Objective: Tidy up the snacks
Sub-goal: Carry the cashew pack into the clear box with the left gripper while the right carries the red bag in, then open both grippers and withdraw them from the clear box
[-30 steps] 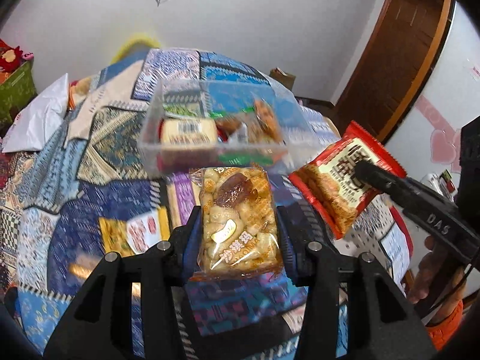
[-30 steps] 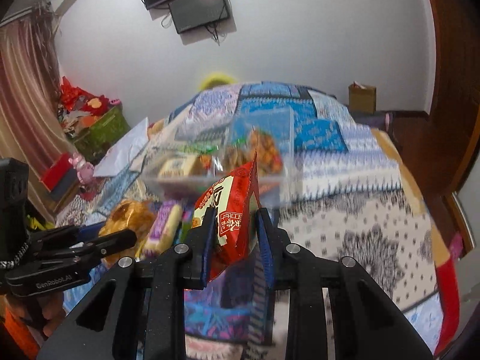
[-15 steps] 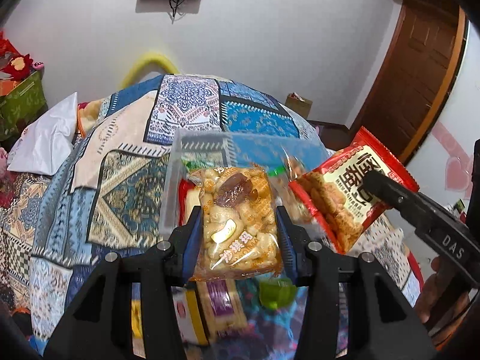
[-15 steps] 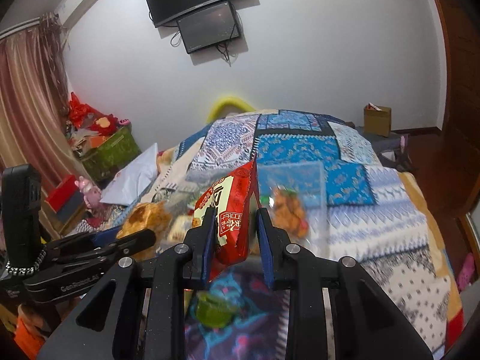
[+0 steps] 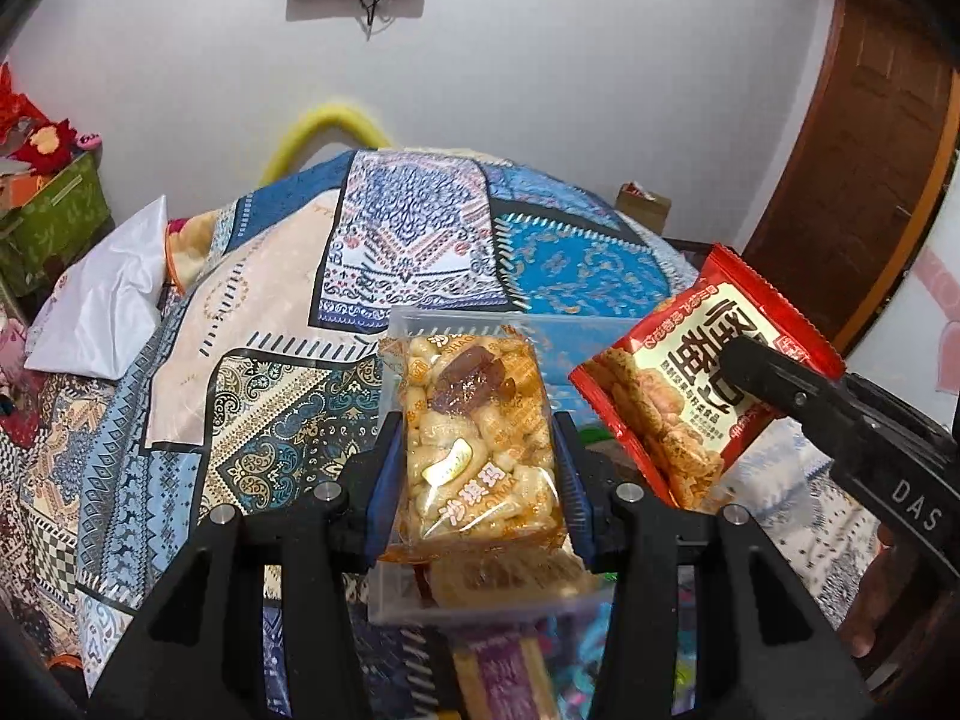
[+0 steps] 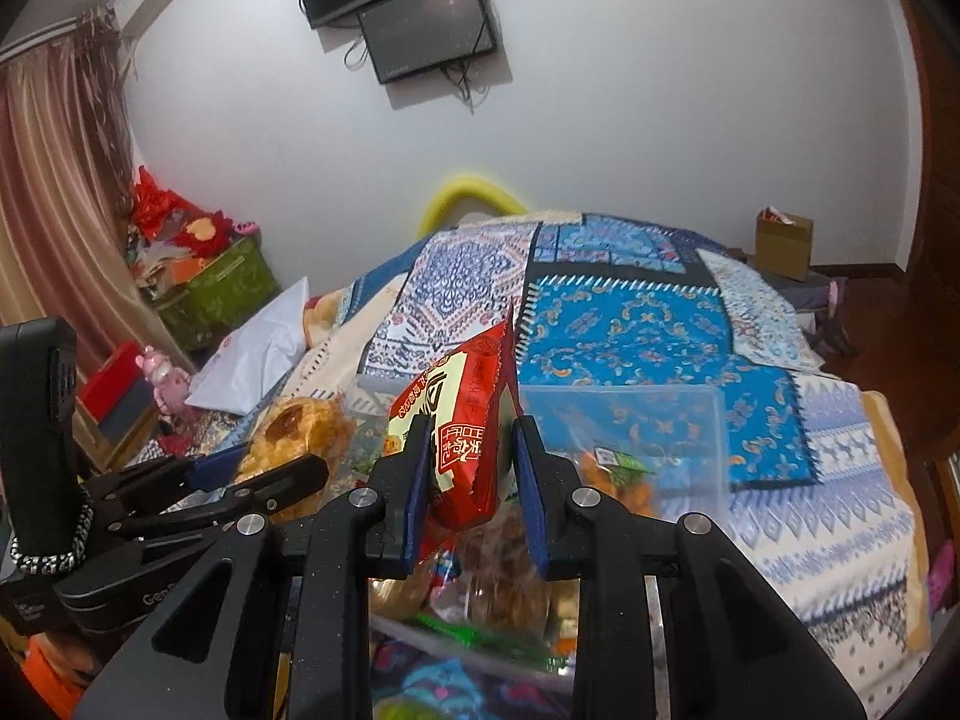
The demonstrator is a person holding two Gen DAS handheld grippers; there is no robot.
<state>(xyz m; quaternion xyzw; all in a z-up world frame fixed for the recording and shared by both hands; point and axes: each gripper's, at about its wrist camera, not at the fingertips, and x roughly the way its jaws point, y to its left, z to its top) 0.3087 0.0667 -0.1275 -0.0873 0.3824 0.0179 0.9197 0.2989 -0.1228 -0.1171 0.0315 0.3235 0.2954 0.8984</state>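
Observation:
My left gripper (image 5: 477, 474) is shut on a clear pack of puffed-rice cake (image 5: 474, 450) with a dark date on top, held flat above the clear plastic box (image 5: 480, 606). My right gripper (image 6: 471, 480) is shut on a red snack bag (image 6: 462, 438), held edge-on over the same box (image 6: 678, 420). In the left wrist view the red bag (image 5: 690, 396) hangs at the right in the other gripper's black fingers. In the right wrist view the rice-cake pack (image 6: 300, 432) shows at the left. The box holds several wrapped snacks (image 6: 504, 576).
The box stands on a bed with a patchwork quilt (image 5: 408, 252). Loose snacks (image 5: 504, 678) lie on the quilt in front of the box. A white pillow (image 5: 108, 300) lies at the left. A cardboard carton (image 6: 783, 243) stands by the far wall, and a wooden door (image 5: 852, 138) at the right.
Both grippers have moved forward over the bed with their packs. The clear box has slid from ahead of the fingers to beneath them.

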